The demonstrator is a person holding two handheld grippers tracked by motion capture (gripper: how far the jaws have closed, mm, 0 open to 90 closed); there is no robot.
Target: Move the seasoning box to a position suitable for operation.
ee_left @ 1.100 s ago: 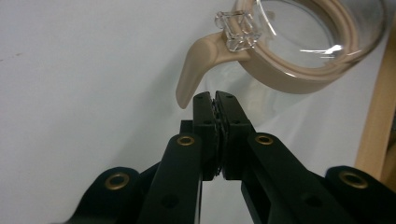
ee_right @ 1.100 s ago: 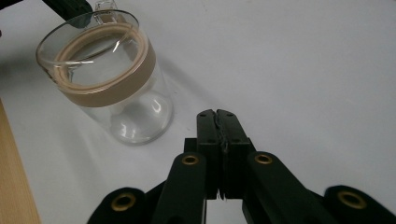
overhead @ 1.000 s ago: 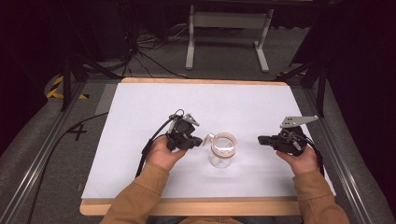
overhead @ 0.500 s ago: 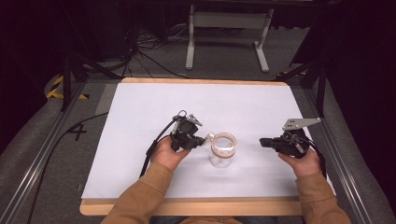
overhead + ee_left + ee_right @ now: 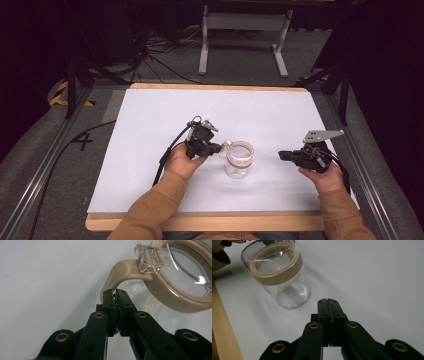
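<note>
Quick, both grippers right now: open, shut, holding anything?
Left gripper: shut on the jar's beige tab.
Right gripper: shut, empty, short of the glass jar.

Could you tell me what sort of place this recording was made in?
Probably a lab or studio recording bench: a white-covered table framed by metal rails, with loose cables and a stand on the carpet beyond.

The jar [image 5: 238, 160] is the one obstacle on the bench [image 5: 150, 115]; beyond it, and between it and the right gripper [image 5: 281, 155], the surface lies bare.
</note>
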